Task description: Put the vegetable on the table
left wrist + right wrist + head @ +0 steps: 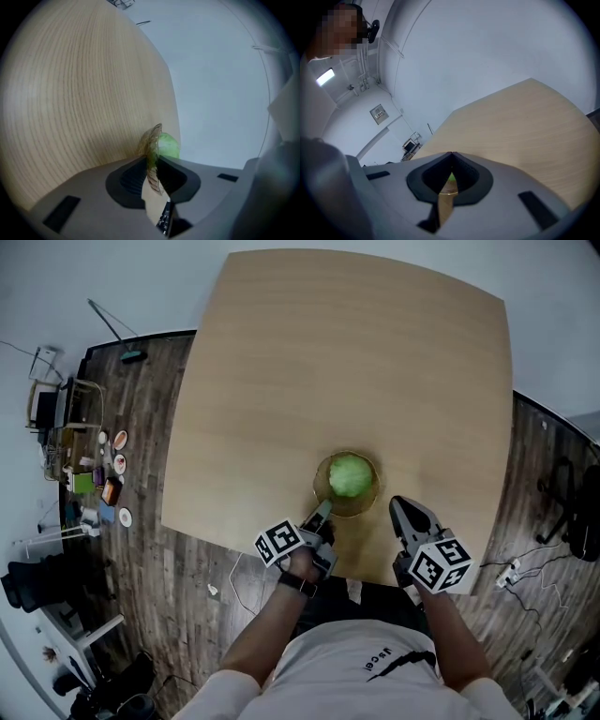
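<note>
The bowl's (319,482) rim, with the vegetable (351,475) just behind it, is being clamped by the left gripper (322,512); the closed right gripper (401,507) is being shown beside the bowl only in the head view.

No readable text or labels

Around you runs a dark plank floor (202,606). At the head view's upper left you have a long-handled tool (117,334) lying by the wall, and below it a wire rack (70,404) with small dishes (120,440) beside it. At the right edge you see a black chair (572,512) and a white power strip (511,570) with cables. The right gripper view shows you a white wall (487,47)
</note>
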`<control>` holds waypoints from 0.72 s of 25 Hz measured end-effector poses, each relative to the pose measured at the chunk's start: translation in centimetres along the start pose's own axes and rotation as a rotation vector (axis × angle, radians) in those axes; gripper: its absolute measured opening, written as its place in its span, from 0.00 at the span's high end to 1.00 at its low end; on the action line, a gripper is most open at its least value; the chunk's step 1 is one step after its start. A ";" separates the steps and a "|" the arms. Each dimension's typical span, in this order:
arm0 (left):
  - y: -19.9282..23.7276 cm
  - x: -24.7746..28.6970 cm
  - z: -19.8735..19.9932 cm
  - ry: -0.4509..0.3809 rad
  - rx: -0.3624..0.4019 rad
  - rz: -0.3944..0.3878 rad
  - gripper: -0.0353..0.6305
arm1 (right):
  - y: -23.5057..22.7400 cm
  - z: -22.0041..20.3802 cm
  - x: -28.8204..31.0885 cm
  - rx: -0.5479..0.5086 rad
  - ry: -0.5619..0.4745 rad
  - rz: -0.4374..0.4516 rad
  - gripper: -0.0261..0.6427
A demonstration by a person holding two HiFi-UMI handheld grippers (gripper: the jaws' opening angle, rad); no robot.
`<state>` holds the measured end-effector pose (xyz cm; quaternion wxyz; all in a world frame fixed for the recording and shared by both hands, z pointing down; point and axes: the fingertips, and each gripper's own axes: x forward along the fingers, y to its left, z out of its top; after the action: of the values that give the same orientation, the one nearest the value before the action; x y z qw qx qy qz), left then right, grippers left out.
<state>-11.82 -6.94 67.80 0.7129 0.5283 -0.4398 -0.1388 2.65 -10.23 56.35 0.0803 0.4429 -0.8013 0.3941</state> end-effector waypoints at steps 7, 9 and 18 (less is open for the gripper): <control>0.1 2.3 0.7 0.008 -0.007 -0.010 0.85 | -1.3 0.4 0.7 0.012 0.004 -0.014 0.94; 0.0 2.9 1.1 0.008 -0.009 -0.013 0.85 | -1.6 0.3 1.0 0.018 0.009 -0.017 0.94; 0.5 4.7 1.7 0.025 -0.001 0.047 0.85 | -1.9 0.2 1.5 0.042 0.016 -0.001 0.94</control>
<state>-10.54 -10.88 70.57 0.7216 0.5191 -0.4432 -0.1156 3.25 -11.90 57.99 0.0777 0.4418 -0.7919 0.4142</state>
